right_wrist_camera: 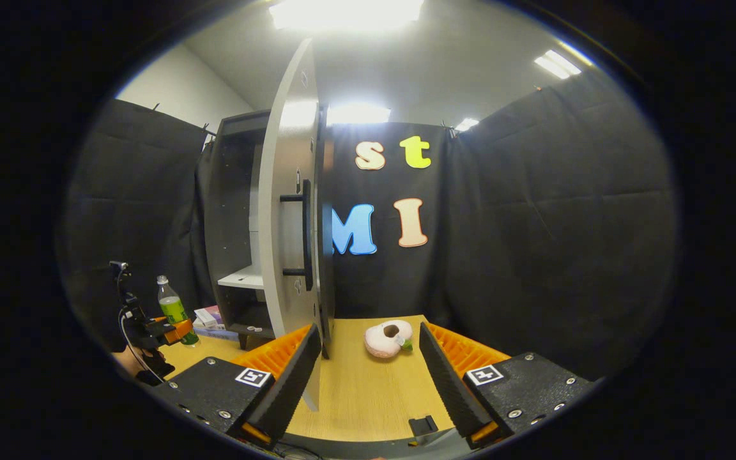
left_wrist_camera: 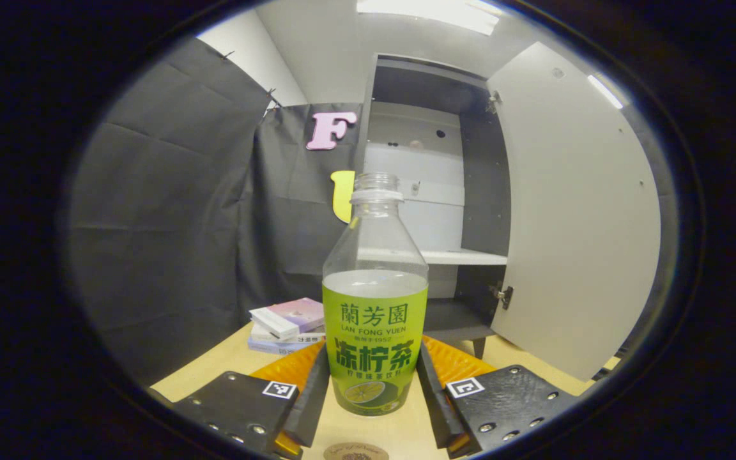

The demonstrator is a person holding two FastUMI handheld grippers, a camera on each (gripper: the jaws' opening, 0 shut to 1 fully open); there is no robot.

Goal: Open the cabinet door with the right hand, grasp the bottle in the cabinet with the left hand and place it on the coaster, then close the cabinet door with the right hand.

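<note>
The left gripper [left_wrist_camera: 374,390] clamps the clear plastic bottle with a green label [left_wrist_camera: 375,306] upright above the wooden table [left_wrist_camera: 214,367], just beyond a round brown coaster [left_wrist_camera: 356,452]. The right gripper [right_wrist_camera: 368,377] hangs unclenched, holding nothing, beside the open white cabinet door [right_wrist_camera: 288,211] with its black bar handle [right_wrist_camera: 306,227].

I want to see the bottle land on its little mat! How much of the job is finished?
The cabinet door is already open. The left gripper holds the bottle, out of the cabinet, just above the coaster. Left: set it down, then shut the door with the open right gripper.
</note>
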